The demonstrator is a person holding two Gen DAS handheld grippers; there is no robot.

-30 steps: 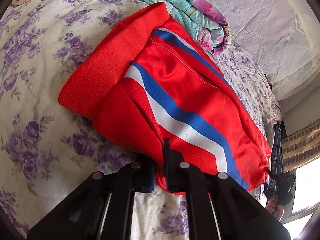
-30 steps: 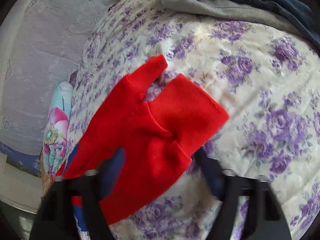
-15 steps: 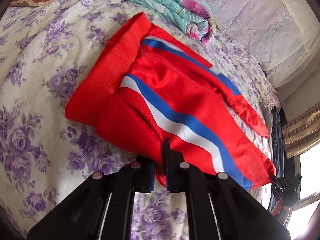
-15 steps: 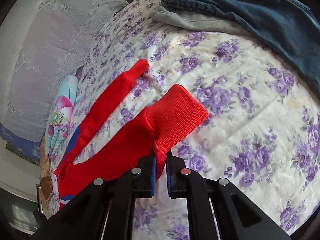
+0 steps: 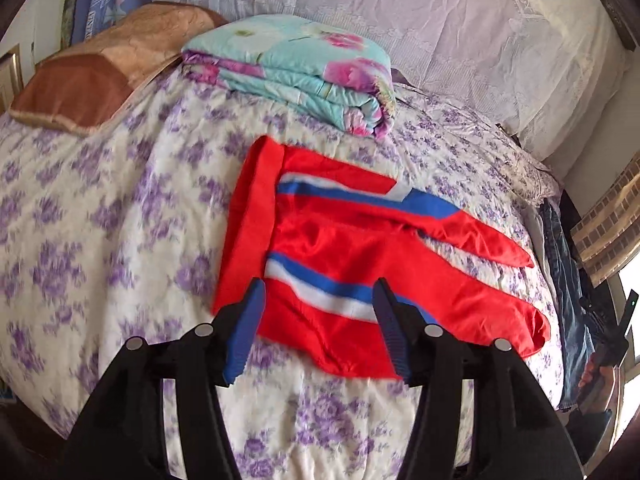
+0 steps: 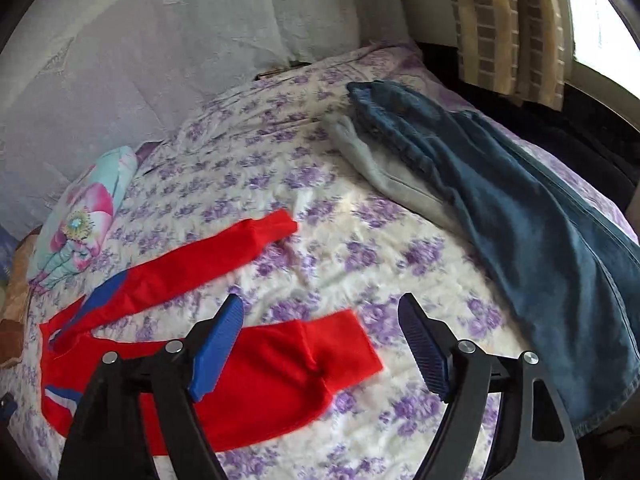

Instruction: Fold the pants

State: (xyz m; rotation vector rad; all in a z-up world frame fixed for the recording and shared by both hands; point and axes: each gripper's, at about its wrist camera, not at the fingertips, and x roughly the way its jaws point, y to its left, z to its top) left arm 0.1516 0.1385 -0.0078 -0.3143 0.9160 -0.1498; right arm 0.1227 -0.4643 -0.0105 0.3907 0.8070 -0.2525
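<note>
Red pants point(image 5: 352, 248) with blue and white side stripes lie spread flat on the floral bed cover, waistband to the left, both legs running right and apart from each other. My left gripper point(image 5: 320, 332) is open and empty, raised above the near hip edge. In the right wrist view the pants point(image 6: 272, 364) show their two leg ends, the near cuff just ahead of my right gripper point(image 6: 320, 348), which is open and empty above it.
A folded turquoise floral quilt point(image 5: 304, 72) and a brown pillow point(image 5: 100, 76) lie at the bed's far side. Blue jeans point(image 6: 520, 216) on a grey garment point(image 6: 384, 168) lie at the right. A white lace cloth point(image 5: 400, 12) covers the wall behind.
Both grippers were shut on the red pants; both have opened, let go and drawn back upward. The pants now lie spread flat with the legs apart.
</note>
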